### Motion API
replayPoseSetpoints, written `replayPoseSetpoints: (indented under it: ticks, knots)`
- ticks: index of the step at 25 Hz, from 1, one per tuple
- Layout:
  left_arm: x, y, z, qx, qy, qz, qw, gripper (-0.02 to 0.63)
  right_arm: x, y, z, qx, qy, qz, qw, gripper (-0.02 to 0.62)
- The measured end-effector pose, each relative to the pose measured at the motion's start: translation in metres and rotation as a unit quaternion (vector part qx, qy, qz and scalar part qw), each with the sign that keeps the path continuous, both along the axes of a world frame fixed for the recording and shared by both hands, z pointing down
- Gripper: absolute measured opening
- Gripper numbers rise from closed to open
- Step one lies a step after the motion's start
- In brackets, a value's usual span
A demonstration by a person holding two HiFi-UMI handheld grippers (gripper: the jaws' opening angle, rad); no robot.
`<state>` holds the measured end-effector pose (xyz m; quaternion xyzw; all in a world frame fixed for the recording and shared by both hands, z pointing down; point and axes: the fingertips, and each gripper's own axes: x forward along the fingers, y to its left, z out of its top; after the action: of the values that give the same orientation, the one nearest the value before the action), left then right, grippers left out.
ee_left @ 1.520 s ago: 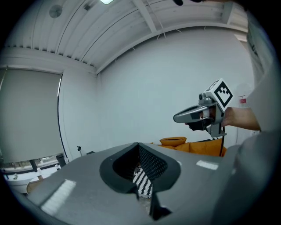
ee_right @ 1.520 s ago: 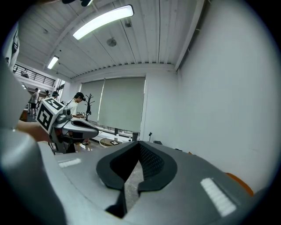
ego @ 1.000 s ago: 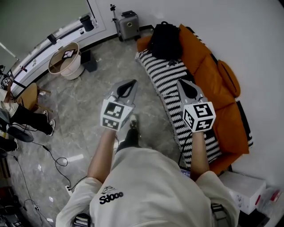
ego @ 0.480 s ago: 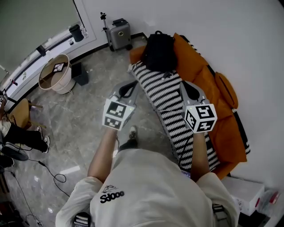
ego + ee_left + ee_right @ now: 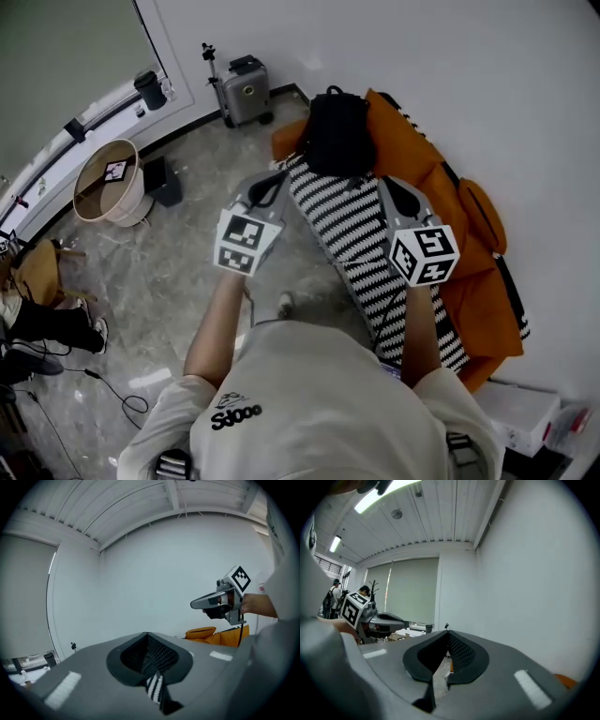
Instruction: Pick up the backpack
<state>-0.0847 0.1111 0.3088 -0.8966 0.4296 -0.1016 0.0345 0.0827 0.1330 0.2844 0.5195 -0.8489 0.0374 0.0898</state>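
The left tongs (image 5: 277,178) are closed and empty beside the sofa (image 5: 427,159), the black backpack (image 5: 336,131) sits beyond them at the far end of its striped cover (image 5: 349,230), and the right tongs (image 5: 390,184), likewise closed on nothing, hover above that cover.

The backpack (image 5: 336,131) is black; the sofa (image 5: 417,159) is orange; the throw (image 5: 352,230) carries black-and-white stripes; the floor (image 5: 159,272) is grey, marbled.
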Motion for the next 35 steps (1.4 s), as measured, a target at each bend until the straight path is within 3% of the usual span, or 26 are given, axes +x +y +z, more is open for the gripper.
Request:
replayPoseSetpoints:
  ticks: [7, 13, 20, 35]
  knots:
    - [-0.019, -0.058, 0.013, -0.012, 0.0, 0.011, 0.9999, 0.009, -0.01, -0.053, 0.0, -0.003, -0.053, 0.025, 0.998, 0.003]
    - [-0.031, -0.097, 0.016, -0.013, 0.003, 0.027, 0.9996, 0.009, -0.04, -0.085, 0.008, -0.017, -0.039, 0.004, 0.999, 0.002]
    - [-0.042, -0.133, 0.028, -0.024, 0.003, 0.049, 0.9985, 0.009, -0.061, -0.117, 0.016, -0.026, -0.029, 0.019, 0.999, 0.002]
    - [-0.047, -0.164, 0.055, -0.056, 0.009, 0.045, 0.9974, 0.009, -0.058, -0.149, 0.046, -0.065, -0.026, 0.034, 0.997, 0.003]
